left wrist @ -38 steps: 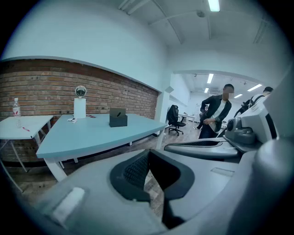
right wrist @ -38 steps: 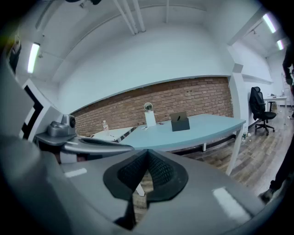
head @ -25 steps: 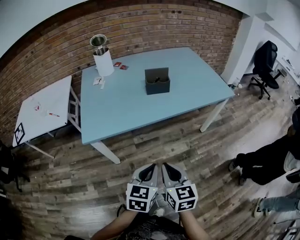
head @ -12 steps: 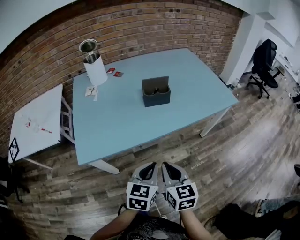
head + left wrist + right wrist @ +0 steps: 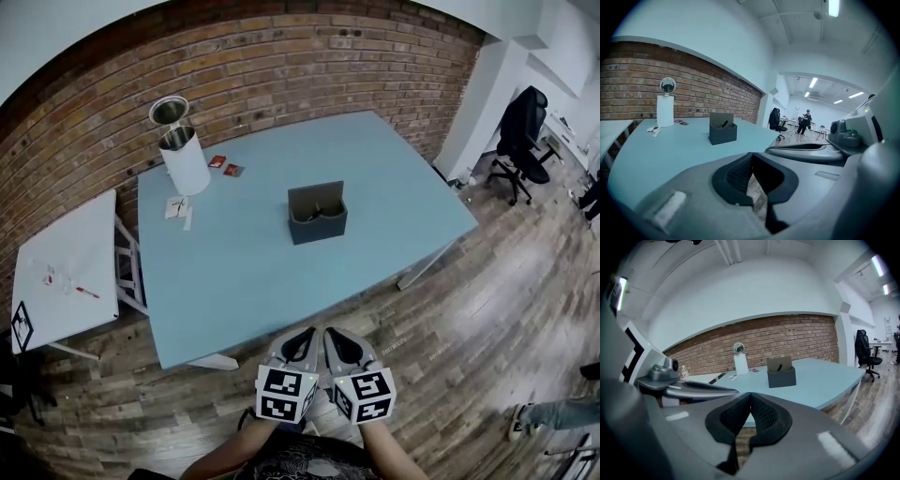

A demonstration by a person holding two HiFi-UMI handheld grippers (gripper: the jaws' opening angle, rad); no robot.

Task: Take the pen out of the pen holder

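A dark grey pen holder (image 5: pixel 317 214) stands near the middle of the light blue table (image 5: pixel 234 272). A dark pen (image 5: pixel 723 124) leans inside it, and the pen (image 5: pixel 780 367) shows in the right gripper view too. Both grippers hang side by side over the wooden floor, well short of the table's near edge. My left gripper (image 5: pixel 302 341) is shut with nothing in it. My right gripper (image 5: pixel 339 339) is shut and empty as well. In the gripper views the pen holder (image 5: pixel 722 128) and the same pen holder (image 5: pixel 781 371) lie far ahead of the jaws.
A white cylinder with a round mirror (image 5: pixel 180 148) stands at the table's far left corner, small cards and papers (image 5: pixel 225 166) beside it. A white side table (image 5: pixel 61 272) is to the left, a brick wall behind, an office chair (image 5: pixel 517 141) at far right.
The view has moved closer to the table, which now sits lower and larger in the picture. A person at the right edge has gone out of view. Both grippers stay shut.
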